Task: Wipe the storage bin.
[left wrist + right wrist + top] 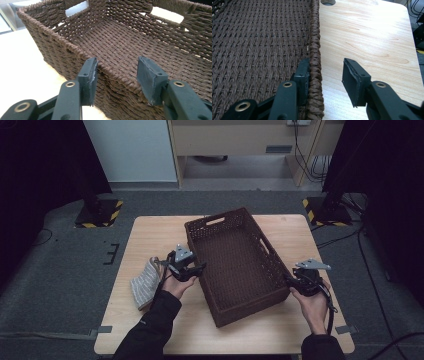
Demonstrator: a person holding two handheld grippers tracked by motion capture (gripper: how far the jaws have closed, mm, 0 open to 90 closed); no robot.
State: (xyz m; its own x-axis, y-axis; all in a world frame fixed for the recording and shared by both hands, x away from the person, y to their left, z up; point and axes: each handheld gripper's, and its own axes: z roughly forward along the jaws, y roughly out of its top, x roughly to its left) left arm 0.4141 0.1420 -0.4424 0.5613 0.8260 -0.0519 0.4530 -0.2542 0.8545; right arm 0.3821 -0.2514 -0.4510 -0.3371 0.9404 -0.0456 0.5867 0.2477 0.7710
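Risk at the near rims: left gripper (116, 75) and right gripper (325, 75), jaws apart and astride opposite long walls without clamping, liable to slip or tip the load on an uneven lift. Basket (235, 265): dark brown woven, rectangular, empty, handle cut-outs, mid-table (150, 227), angled. Further left, folded striped cloth (145, 284).

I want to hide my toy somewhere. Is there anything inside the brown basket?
Nothing lies inside the brown basket: the high view and left gripper view show bare woven floor. Its near inside corners are hidden by the walls. A striped cloth lies outside, on the table.
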